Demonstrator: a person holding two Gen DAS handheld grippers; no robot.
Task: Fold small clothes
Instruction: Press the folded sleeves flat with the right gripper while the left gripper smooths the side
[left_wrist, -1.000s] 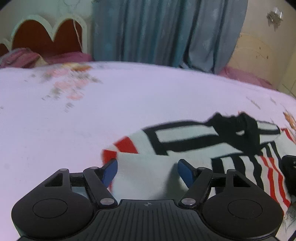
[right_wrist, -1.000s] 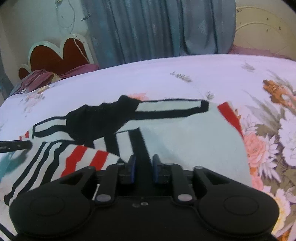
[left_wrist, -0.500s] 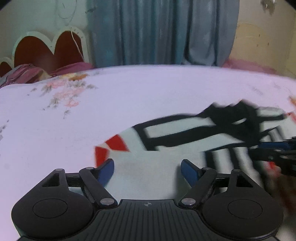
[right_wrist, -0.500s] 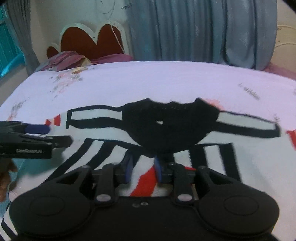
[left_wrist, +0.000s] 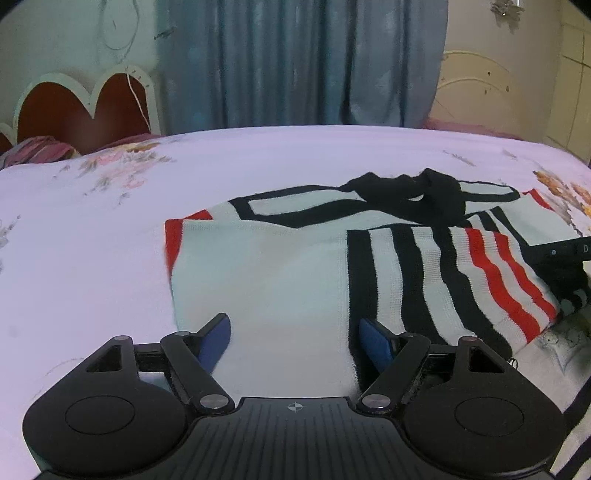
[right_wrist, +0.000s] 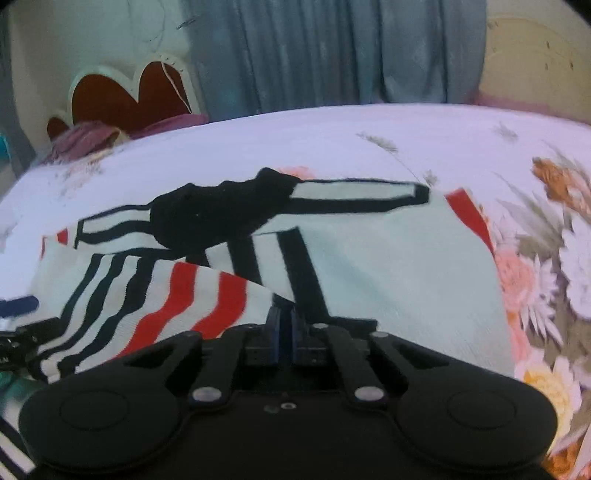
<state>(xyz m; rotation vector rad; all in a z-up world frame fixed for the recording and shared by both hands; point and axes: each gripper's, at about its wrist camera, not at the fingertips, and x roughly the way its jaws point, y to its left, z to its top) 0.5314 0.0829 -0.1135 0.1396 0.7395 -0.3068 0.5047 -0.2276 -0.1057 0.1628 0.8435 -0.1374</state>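
Over the bed, left wrist view: my left gripper (left_wrist: 293, 341) hovers low above the white knitted garment with black and red stripes (left_wrist: 280, 273), jaws wide apart, nothing between them but plain white cloth below.
Garment's place: spread on the pale floral bedsheet (left_wrist: 110, 236), black collar (left_wrist: 410, 194) at the far side, a striped sleeve (left_wrist: 461, 273) folded over on the right.
Right wrist view: my right gripper (right_wrist: 284, 326) has its jaws together at the near edge of the striped sleeve (right_wrist: 177, 295); whether cloth is pinched I cannot tell.
Doing it well: I judge I should take the left edge cleanly, one layer, and carry it over flat without dragging.
Containers: none in either view.
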